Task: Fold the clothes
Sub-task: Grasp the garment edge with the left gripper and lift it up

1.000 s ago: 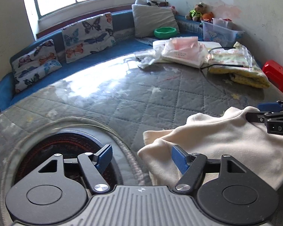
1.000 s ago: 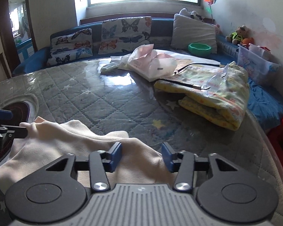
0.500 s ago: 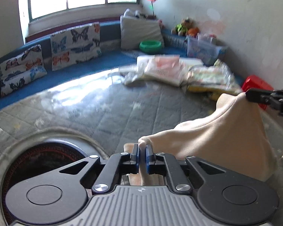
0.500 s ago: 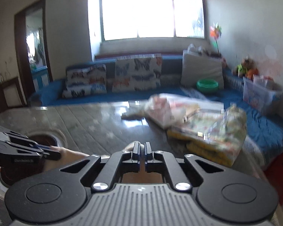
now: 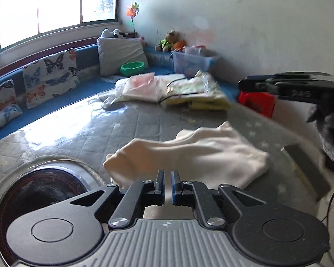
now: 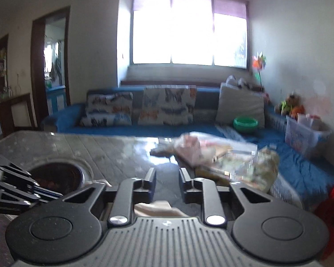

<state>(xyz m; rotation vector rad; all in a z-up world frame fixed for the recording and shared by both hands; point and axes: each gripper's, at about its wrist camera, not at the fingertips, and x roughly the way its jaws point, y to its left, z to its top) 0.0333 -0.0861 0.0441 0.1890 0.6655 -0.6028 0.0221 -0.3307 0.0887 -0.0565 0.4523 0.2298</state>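
A cream garment [image 5: 200, 155] lies bunched and folded over on the quilted grey table cover [image 5: 100, 129]. My left gripper [image 5: 165, 185] is shut, pinching the garment's near edge, and cream cloth shows in the thin gap between its pads. Higher up at the right, clear of the cloth, my right gripper [image 5: 241, 83] holds nothing. In the right wrist view the right gripper [image 6: 167, 178] has its jaws opening with nothing between them. A bit of the garment [image 6: 155, 207] shows below them, and the left gripper [image 6: 53, 194] sits at the lower left.
A round recessed burner [image 5: 33, 191] sits in the table at the near left. Bagged clothes [image 5: 189, 91] are piled at the table's far side. Beyond the table's right edge stands a red stool [image 5: 256, 103]. A blue sofa with butterfly cushions [image 5: 49, 75] and a green bowl [image 5: 132, 67] lies behind.
Both grippers shut on the garment and lifted it. The right gripper has since let go and risen, and the garment has dropped back onto the table, folded over. The left stays shut.
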